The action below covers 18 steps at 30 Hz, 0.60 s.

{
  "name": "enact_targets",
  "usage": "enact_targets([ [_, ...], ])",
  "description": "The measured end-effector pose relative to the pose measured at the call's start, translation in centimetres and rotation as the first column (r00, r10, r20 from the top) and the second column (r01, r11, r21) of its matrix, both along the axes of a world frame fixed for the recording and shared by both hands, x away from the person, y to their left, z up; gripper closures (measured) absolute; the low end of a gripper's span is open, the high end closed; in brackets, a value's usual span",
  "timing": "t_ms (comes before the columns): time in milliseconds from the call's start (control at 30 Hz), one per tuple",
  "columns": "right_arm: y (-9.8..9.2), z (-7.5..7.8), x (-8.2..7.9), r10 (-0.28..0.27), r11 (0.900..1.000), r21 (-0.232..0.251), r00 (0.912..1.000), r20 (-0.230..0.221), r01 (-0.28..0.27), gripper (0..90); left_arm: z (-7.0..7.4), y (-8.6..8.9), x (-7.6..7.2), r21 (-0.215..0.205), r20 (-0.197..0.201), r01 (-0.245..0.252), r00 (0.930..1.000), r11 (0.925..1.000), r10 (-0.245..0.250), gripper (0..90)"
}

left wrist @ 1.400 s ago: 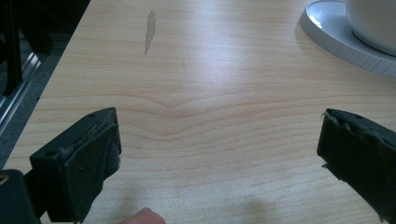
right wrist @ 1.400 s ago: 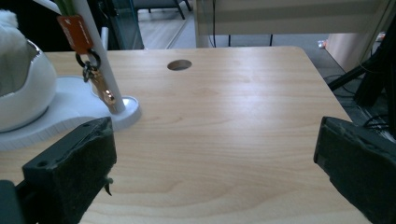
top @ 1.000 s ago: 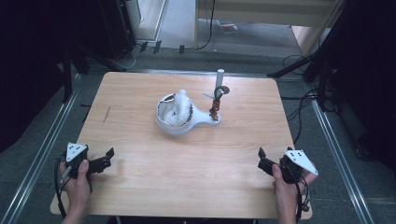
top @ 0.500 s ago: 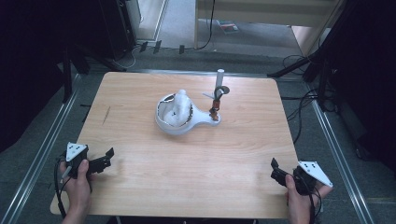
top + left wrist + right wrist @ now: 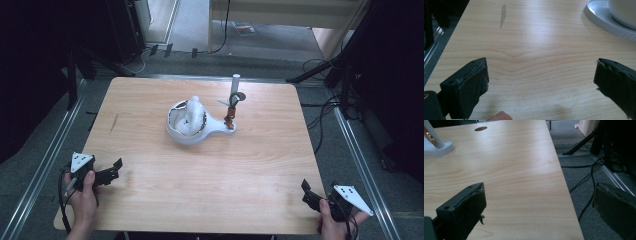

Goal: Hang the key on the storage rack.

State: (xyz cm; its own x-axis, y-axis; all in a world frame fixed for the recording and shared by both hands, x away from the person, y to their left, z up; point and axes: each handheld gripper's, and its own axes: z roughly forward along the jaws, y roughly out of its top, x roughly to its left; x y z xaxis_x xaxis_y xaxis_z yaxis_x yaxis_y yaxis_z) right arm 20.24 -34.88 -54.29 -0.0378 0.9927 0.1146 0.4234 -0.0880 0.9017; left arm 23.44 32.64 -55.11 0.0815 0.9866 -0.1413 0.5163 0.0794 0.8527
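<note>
— Is any writing being shown on the things on the table (image 5: 150,105)?

— None that can be read; no label or brand is being made out on the white holder (image 5: 192,122) or on the grippers.

— What is being counted?

— One white holder with a ring-shaped bowl is being seen near the middle of the table, slightly toward the far side. One white crumpled piece (image 5: 192,114) is being held up inside that bowl. One upright white post (image 5: 234,90) is being carried at the holder's right end, with a brownish fitting (image 5: 230,117) low on it. Two grippers are being held, one in each hand.

— How are the grippers being kept?

— The left gripper (image 5: 112,171) is being held released at the near left corner, jaws spread wide over bare wood. The right gripper (image 5: 306,192) is likewise being kept released at the near right corner, one jaw past the table's right edge over the floor.

— And room for moving?

— Wide bare wood is being left between both grippers and the holder, which is lying well apart from them.
</note>
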Motion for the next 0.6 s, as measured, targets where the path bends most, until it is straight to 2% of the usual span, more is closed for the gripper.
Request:
enact_targets([
  [100, 0.0, -0.3, 0.0, -0.005, 1.000, 0.007, 0.9999, -0.009, 0.005, 0.6, 0.0, 0.1, 0.0, -0.008, -0.001, 0.005, 1.0000, 1.0000, -0.005, 0.4],
  [133, 0.1, -0.2, 0.0, -0.004, 1.000, 0.004, 0.9999, 0.011, 0.004, 1.1, 0.0, 0.1, 0.1, -0.011, 0.000, 0.003, 1.0000, 0.9999, -0.003, 0.5],
  [167, 0.3, -0.3, 0.1, 0.006, 1.000, 0.001, 0.9999, 0.009, -0.006, 1.1, 0.0, 0.1, 0.1, -0.011, 0.000, 0.003, 1.0000, 0.9999, -0.003, 0.5],
  [333, 1.1, -0.3, 0.2, 0.056, 0.997, -0.051, 0.9984, 0.006, -0.056, 1.2, 0.0, -0.4, 0.0, 0.022, -0.011, 0.009, 0.9999, 0.9997, -0.008, 0.4],
  [400, 1.2, -0.3, 0.2, 0.058, 0.997, -0.054, 0.9983, 0.006, -0.058, 2.2, 0.0, -0.5, 0.0, 0.034, -0.018, 0.011, 0.9998, 0.9994, -0.010, 0.4],
  [600, 1.0, -0.3, 0.3, 0.041, 0.999, -0.027, 0.9991, -0.006, -0.041, 6.6, 0.0, -0.4, -0.1, 0.018, -0.018, 0.006, 0.9998, 0.9998, -0.005, 0.4],
])
